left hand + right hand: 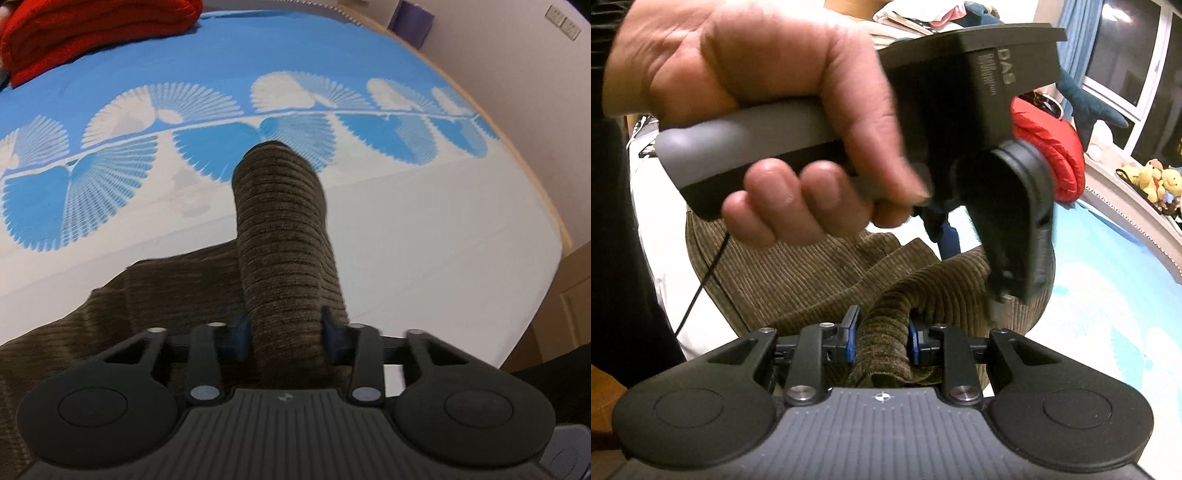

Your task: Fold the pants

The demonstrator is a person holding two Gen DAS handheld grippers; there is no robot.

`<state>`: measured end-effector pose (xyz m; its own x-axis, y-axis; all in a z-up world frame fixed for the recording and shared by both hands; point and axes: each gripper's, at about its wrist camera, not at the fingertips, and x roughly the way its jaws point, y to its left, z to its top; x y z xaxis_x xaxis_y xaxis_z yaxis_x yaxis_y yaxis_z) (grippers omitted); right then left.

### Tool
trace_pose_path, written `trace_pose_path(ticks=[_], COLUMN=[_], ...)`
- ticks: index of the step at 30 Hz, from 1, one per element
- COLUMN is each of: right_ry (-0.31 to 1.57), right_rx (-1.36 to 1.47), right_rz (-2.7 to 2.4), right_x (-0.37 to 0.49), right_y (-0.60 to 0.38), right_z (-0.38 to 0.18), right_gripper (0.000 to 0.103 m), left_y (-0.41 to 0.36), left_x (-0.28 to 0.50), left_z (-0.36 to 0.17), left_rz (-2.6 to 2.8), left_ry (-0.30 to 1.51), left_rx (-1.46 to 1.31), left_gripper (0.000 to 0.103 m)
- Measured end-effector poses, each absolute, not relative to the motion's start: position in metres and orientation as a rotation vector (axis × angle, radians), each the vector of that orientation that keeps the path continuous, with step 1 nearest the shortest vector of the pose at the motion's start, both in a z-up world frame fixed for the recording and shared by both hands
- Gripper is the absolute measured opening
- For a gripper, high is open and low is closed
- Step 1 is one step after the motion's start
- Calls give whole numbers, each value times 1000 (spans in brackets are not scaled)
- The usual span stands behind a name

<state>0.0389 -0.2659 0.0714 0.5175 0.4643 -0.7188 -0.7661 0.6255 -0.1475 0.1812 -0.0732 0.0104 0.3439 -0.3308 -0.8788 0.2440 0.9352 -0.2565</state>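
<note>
The pants are brown corduroy. In the left wrist view my left gripper is shut on a thick fold of the pants, which stands up between the blue pads and reaches forward; more of the pants spread to the lower left. In the right wrist view my right gripper is shut on another bunched fold of the pants. The rest of the pants lies on the bed behind it. A hand holds the left gripper's handle just above and beyond my right gripper.
The bed has a blue and white patterned sheet. A red folded garment lies at the far left of the bed; it also shows in the right wrist view. A wall and the bed's wooden edge are to the right. Plush toys sit on a sill.
</note>
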Motion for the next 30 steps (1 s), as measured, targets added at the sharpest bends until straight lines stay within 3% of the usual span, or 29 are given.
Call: trace_pose_path(ticks=[2,4,11,22,24,25,30], right_ry=[705,717,742,823,852,868,963], right_rx=[-491,-496,-333,86,132,156,175], right_rz=[775,786,869,1016,1016,1020,903], right_x=[37,39,51,88,94,95,114], right_y=[-263,-260,-258,-255,-247,-244,-220], right_z=[68,66,80,100,97,95,76], right_gripper=[28,31,44,61,61,61,63], left_y=[-68,-64,-13,141,177,193,285], left_x=[180,177,168,114,101,96,64], left_z=[8,7,17,19,19,20,15], left_rz=[-367,-364,-317,-103,-26,16,229], left_ry=[1162,1158,1127,1104,1091,1083,1038], left_rx=[-69,-66,-145,-249,-287,-297,-478], left_gripper=[23,21,20,19,15,0,0])
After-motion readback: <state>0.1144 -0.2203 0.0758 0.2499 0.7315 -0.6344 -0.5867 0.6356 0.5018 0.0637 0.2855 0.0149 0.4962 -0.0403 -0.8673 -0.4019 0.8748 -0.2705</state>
